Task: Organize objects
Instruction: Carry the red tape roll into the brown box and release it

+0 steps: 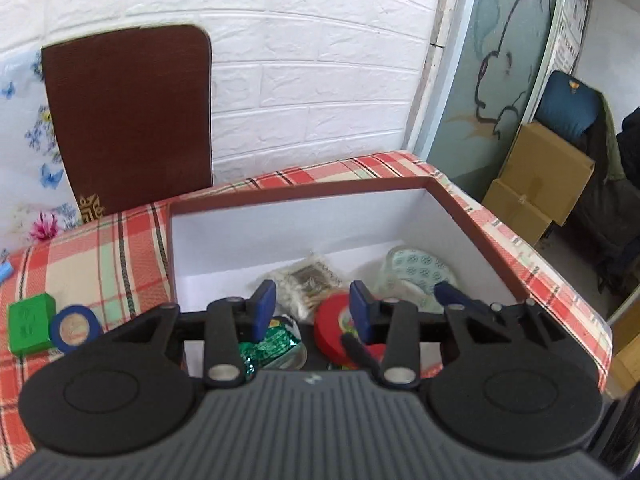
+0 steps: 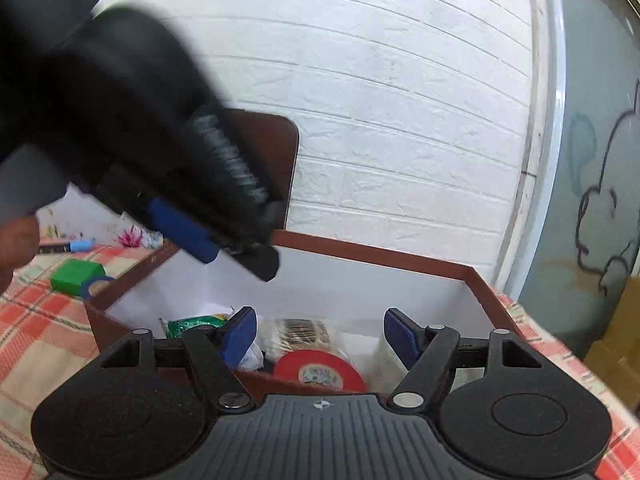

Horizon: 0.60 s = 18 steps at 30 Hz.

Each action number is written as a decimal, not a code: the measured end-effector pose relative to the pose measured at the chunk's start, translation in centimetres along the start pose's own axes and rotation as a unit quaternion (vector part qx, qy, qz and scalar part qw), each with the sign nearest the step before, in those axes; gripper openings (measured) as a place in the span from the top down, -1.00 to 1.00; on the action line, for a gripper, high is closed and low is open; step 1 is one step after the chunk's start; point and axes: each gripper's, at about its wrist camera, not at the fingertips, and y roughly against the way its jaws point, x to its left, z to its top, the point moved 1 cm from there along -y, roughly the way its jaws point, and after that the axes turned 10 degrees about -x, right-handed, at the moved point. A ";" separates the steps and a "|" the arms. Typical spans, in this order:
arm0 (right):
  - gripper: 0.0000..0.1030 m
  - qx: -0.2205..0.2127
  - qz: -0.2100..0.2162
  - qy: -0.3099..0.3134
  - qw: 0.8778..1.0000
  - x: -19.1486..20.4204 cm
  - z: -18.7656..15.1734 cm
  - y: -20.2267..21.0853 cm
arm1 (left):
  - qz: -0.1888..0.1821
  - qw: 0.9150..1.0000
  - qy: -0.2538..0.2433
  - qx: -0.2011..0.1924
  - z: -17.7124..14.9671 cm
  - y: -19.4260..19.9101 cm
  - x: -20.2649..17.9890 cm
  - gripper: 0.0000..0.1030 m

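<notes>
White brick backed a plaid tabletop (image 1: 100, 256). Left of the box (image 1: 304, 194), a green block (image 1: 30, 322) and blue tape (image 1: 76, 326) were left unpacked. Both the left hand-held gripper (image 1: 312, 312) and right hand-held gripper (image 2: 320, 334) were held open, empty; a collision over the box was judged likely.

We hold both hand-held grippers empty w/ jaws apart: left hand-held gripper (image 1: 313, 309) level, right hand-held gripper (image 2: 320, 334) beside it, angled down. Left unit blurs across right wrist view.
</notes>
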 end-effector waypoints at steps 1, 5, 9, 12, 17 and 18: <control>-0.33 -0.005 -0.003 -0.005 1.000 -0.1 -0.1 0.2 | 0.010 1.000 -0.003 -0.003 -0.3 0.4 0.3 0.17; -0.33 -0.010 -0.006 -0.030 0.999 -0.1 -0.2 0.9 | 0.034 0.999 -0.002 -0.013 -0.9 2.5 1.8 0.17; -0.34 -0.019 0.001 -0.039 0.999 0.6 0.5 2.5 | 0.063 0.998 -0.008 -0.027 -1.4 5.6 3.4 0.16; -0.33 -0.030 0.009 -0.033 0.999 2.8 1.7 3.8 | 0.104 0.994 -0.012 -0.023 -1.9 7.3 4.8 0.16; -0.34 -0.036 0.038 -0.053 0.997 5.6 2.9 5.2 | 0.144 0.989 0.006 -0.014 -3.2 10.2 8.0 0.16; -0.34 -0.032 0.048 -0.062 0.996 6.3 3.2 5.5 | 0.153 0.988 0.008 -0.013 -3.4 10.8 8.7 0.15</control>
